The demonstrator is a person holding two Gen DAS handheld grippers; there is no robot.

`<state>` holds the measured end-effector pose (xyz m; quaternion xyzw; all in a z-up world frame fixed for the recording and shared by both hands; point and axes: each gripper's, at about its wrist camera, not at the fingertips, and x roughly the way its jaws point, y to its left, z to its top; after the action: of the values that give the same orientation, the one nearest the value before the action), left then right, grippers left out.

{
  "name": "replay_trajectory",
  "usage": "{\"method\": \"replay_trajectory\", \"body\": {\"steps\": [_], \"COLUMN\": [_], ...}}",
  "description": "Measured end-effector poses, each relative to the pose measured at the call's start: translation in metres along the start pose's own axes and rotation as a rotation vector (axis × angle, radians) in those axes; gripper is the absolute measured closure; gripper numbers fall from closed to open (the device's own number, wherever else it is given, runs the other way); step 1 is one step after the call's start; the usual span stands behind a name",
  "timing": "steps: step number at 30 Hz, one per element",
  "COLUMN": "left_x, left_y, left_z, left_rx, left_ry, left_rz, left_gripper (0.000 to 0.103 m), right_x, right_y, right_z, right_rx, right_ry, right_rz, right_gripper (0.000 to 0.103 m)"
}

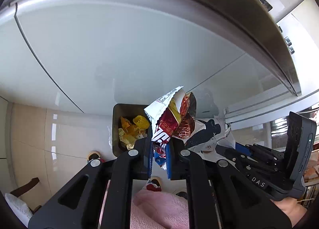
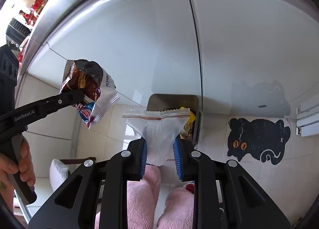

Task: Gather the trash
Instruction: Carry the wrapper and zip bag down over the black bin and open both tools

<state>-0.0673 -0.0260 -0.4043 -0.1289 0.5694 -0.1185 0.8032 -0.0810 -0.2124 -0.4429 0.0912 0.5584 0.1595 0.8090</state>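
Gripping a crumpled red, white and brown snack wrapper between its blue-padded fingers, the left gripper holds the foil up in front of a pale glossy cabinet door, the wrapper's torn mouth pointing toward twelve o'clock. Just at ten o'clock from that wrapper stands a dark rectangular trash bin on the tiled floor, already holding yellow wrappers and a piece of yellow foam fruit netting. In the left wrist view the other tool shows at three o'clock as a black body marked DAS. The right gripper is clamped on a clear resealable plastic bag, whose zip strip with a red line spreads flat toward twelve o'clock, partly covering the bin behind it. Yellow trash peeks out at the bag's two o'clock edge. In the right wrist view the left gripper reaches in from nine o'clock with the same snack wrapper, held above the floor and to the bin's left, apart from the clear bag. A black cat-shaped mat lies on the tiles at three o'clock, just right of the bin. Pink fleece trouser legs fill the six o'clock area beneath both tools, and the person's left hand wraps the left gripper's handle at the eight o'clock edge.
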Motion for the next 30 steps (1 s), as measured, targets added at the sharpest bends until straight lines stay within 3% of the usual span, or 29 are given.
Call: {"method": "replay_trajectory", "body": {"steps": [12, 19, 22, 24, 25, 26, 30], "left_x": [0.097, 0.133, 0.14, 0.141, 0.141, 0.141, 0.139], "left_y": [0.035, 0.053, 0.057, 0.057, 0.057, 0.058, 0.057], "left_z": [0.003, 0.005, 0.007, 0.01, 0.011, 0.012, 0.013], "left_rx": [-0.024, -0.038, -0.047, -0.053, -0.055, -0.055, -0.058], "left_ry": [0.065, 0.098, 0.102, 0.101, 0.099, 0.099, 0.099], "left_rz": [0.008, 0.004, 0.007, 0.01, 0.012, 0.013, 0.008], "left_gripper": [0.094, 0.093, 0.088, 0.078, 0.076, 0.076, 0.059], "right_x": [0.112, 0.154, 0.168, 0.172, 0.172, 0.173, 0.172], "right_y": [-0.016, -0.02, -0.023, -0.023, -0.023, -0.024, -0.02], "right_z": [-0.003, -0.002, -0.001, -0.001, -0.001, 0.0, 0.001], "right_rx": [-0.003, -0.026, -0.023, -0.02, -0.019, -0.018, -0.037], "right_ry": [0.074, 0.107, 0.117, 0.122, 0.123, 0.123, 0.125], "right_rz": [-0.022, -0.031, -0.035, -0.042, -0.039, -0.031, -0.033], "right_gripper": [0.078, 0.076, 0.075, 0.068, 0.051, 0.042, 0.034]}}
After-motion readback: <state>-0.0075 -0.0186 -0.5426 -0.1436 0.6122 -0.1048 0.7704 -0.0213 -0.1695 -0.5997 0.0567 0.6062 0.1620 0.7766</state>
